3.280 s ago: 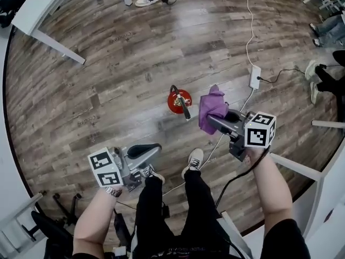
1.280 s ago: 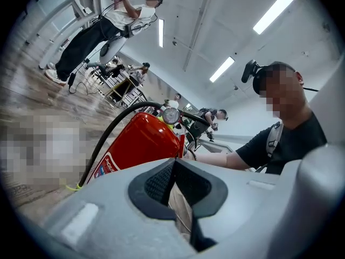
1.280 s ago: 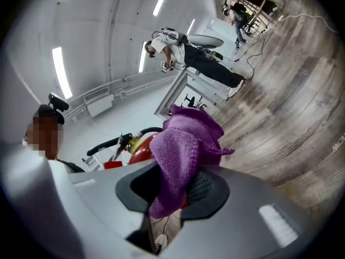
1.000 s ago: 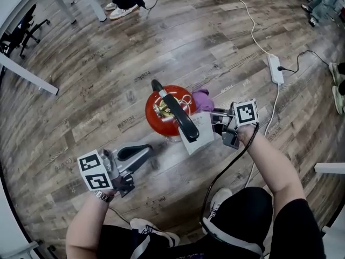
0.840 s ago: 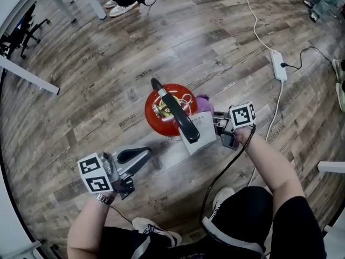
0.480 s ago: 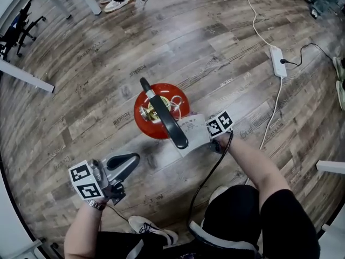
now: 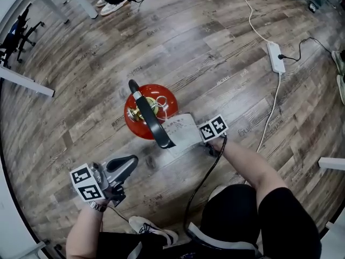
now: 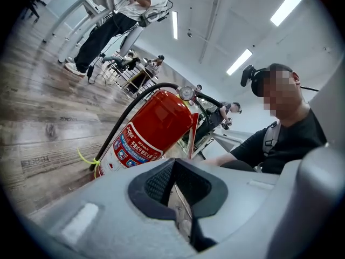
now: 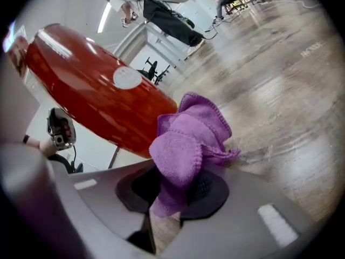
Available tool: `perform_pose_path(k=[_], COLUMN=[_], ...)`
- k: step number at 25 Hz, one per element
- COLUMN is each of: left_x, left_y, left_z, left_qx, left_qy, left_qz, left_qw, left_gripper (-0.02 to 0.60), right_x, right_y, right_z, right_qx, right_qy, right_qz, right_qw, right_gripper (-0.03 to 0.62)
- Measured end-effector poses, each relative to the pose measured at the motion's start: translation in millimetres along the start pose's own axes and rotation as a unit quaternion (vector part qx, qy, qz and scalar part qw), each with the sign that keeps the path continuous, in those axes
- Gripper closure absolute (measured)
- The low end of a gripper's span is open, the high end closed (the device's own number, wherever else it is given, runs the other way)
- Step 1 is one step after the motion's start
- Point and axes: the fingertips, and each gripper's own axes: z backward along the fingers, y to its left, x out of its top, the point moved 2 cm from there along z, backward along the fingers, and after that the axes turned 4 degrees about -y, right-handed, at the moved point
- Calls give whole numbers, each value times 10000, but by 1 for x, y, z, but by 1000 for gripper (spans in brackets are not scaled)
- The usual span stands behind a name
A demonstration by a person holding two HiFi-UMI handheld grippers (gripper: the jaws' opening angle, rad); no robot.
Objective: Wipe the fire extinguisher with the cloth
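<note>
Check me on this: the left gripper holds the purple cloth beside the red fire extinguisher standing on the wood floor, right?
Wrong gripper. The right gripper view shows the right gripper clamped on the purple cloth; the left gripper is shut with nothing in it. The rest stands: the cloth is beside the red fire extinguisher, upright on the wood floor.

Glossy painted extinguisher, fuzzy terry cloth

Grey-brown wood-plank floor with a white power strip and black office chair.
</note>
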Motion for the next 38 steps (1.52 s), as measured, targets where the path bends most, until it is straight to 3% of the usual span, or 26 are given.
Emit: perform_pose_path(k=[6, 11, 16, 20, 23, 26, 30, 32, 35, 38], left_x=[4, 16, 24, 32, 36, 41, 44, 44, 36, 24], left_y=[6, 2, -2, 1, 2, 1, -10, -14, -19, -24], left_z=[-14, -24, -19, -9, 1, 10, 25, 31, 39, 44], left_qx=[-139, -393, -575, -586, -560, -524, -430, -346, -188, 15], left_qy=[-23, -85, -143, -307, -377, -447, -555, -584, -554, -433], left_qz=[-34, -115, -165, -148, -133, -112, -85, -84, -43, 21], left_qw=[9999, 9991, 9981, 9977, 9976, 9976, 9975, 9977, 9983, 9991], left_gripper=[584, 584, 584, 584, 584, 584, 584, 584, 584, 584], right_x=[46, 117, 197, 235, 247, 250, 252, 257, 264, 245], right_y=[52, 113, 174, 231, 258, 266, 259, 256, 242, 201], right_z=[46, 114, 167, 187, 185, 175, 160, 155, 147, 124], right_qx=[866, 1512, 1682, 1791, 1836, 1968, 2342, 2623, 3023, 3037], right_qy=[-565, -667, -22, 932, 1693, 2312, 2944, 3102, 3147, 3503], right_qz=[448, 1764, 3239, 4197, 4623, 4742, 4509, 4287, 3774, 3382], right_qw=[9936, 9703, 9310, 8849, 8508, 8264, 8094, 8069, 8168, 8190], right_gripper=[503, 502, 502, 503, 503, 503, 503, 505, 505, 507])
